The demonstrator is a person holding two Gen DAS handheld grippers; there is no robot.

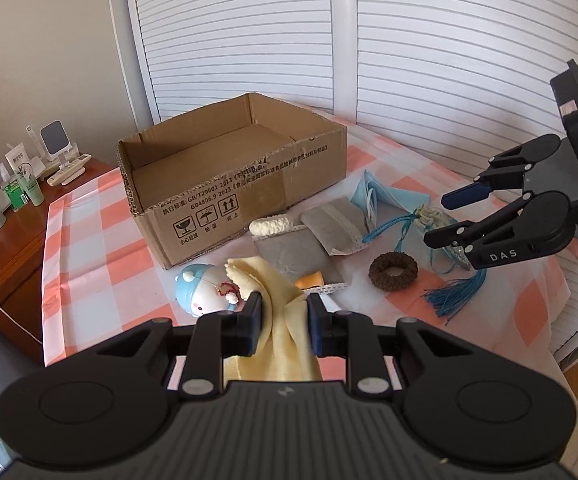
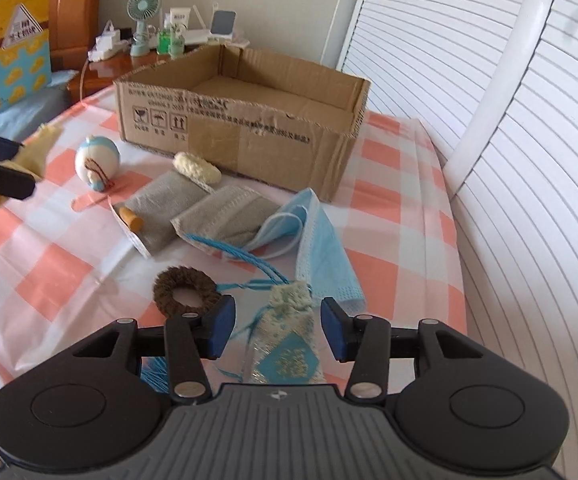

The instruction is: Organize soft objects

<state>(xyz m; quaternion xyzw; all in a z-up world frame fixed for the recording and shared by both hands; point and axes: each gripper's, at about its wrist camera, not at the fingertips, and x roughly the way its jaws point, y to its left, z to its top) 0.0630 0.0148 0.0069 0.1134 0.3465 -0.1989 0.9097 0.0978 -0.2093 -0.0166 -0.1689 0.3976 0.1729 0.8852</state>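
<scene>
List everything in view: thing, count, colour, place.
cardboard box: one, brown, open, far side of the table
tablecloth: one, pink and white check, over the table
yellow cloth: one, pale yellow, in the left gripper
round toy: one, blue and white, left of the box front
fuzzy roll: one, cream, against the box front
grey masks: two, grey, centre
blue mask: one, light blue, right of the grey masks
hair tie: one, brown, near centre
sachet: one, blue and cream with blue tassel, between the right gripper's fingers
small fan: one, green, wooden side cabinet
left gripper: black, shut on the cloth
right gripper: black, open
</scene>
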